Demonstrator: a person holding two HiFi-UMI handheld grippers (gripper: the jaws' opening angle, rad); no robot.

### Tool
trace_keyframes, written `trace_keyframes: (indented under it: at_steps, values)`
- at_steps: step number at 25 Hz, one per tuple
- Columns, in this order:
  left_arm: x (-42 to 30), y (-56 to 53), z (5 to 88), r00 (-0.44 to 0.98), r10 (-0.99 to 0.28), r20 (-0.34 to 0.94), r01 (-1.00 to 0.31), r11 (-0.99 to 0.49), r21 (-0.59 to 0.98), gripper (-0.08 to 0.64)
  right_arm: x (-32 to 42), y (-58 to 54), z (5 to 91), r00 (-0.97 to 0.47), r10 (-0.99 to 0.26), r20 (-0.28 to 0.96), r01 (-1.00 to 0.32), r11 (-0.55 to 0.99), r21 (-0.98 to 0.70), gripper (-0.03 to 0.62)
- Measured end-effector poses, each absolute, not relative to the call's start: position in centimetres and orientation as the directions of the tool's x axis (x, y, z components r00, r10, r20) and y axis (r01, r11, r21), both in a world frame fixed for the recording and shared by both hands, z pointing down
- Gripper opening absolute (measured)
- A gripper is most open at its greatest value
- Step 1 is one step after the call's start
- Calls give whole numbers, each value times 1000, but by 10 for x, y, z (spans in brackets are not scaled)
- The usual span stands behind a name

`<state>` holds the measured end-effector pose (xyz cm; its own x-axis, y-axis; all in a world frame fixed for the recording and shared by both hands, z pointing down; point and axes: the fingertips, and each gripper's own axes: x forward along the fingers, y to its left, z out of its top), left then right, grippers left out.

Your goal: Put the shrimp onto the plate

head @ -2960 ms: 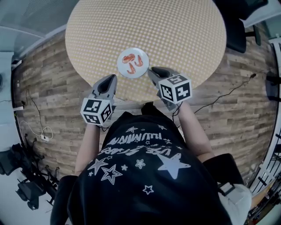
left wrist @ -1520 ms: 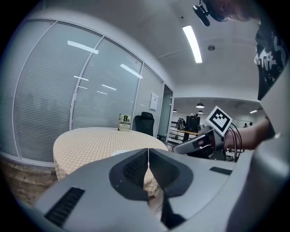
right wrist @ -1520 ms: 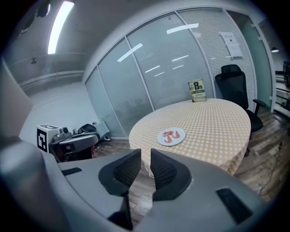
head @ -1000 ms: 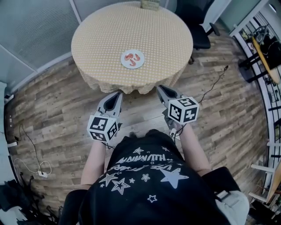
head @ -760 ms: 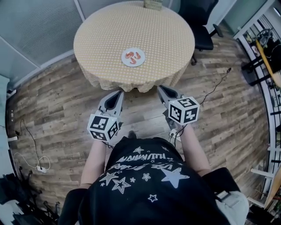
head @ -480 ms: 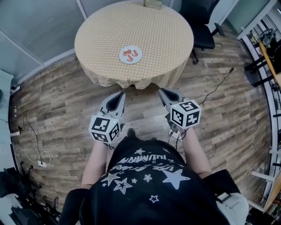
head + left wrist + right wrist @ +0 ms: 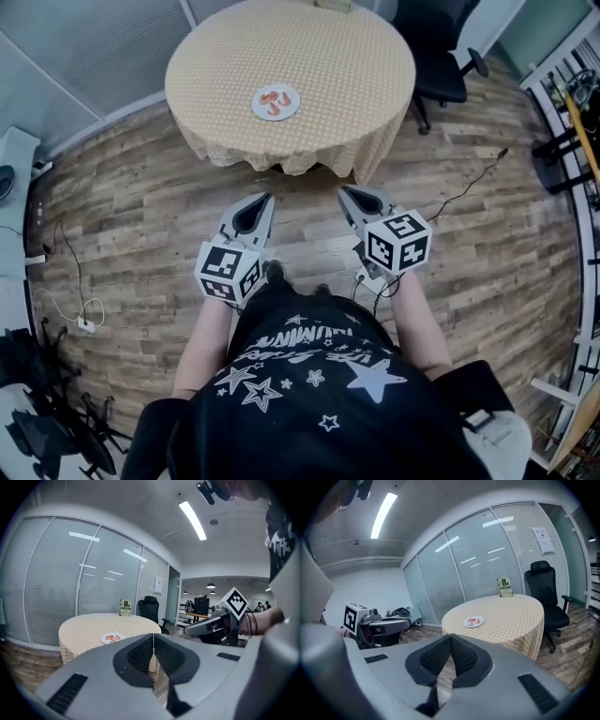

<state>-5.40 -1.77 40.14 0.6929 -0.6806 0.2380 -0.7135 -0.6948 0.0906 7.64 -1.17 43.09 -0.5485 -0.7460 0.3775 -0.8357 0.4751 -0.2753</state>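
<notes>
A white plate (image 7: pixel 276 101) with orange shrimp (image 7: pixel 274 99) on it sits on the round table (image 7: pixel 356 66), which has a yellow dotted cloth. The plate also shows small in the left gripper view (image 7: pixel 113 638) and the right gripper view (image 7: pixel 474 622). I stand well back from the table over the wooden floor. My left gripper (image 7: pixel 258 202) and right gripper (image 7: pixel 348 195) are both shut and hold nothing. They point toward the table, well short of its near edge.
A black office chair (image 7: pixel 441 56) stands at the table's right side. A small green sign (image 7: pixel 504 587) stands at the table's far edge. Cables (image 7: pixel 473 183) trail on the wooden floor to the right, and more gear lies at the left (image 7: pixel 37 412). Glass walls stand behind the table.
I have backed away from the table, so the plate with shrimp looks smaller and farther off. Both grippers stayed shut and came away from the table's edge with me.
</notes>
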Motion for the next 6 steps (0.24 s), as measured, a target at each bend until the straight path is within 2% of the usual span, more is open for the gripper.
trace_keyframes:
  at_steps: [6]
  values:
    - [-43,0,406,671,-695,258,-734,-673,95,11,82,3,430,-587,-722,366,-810,520,-272,28]
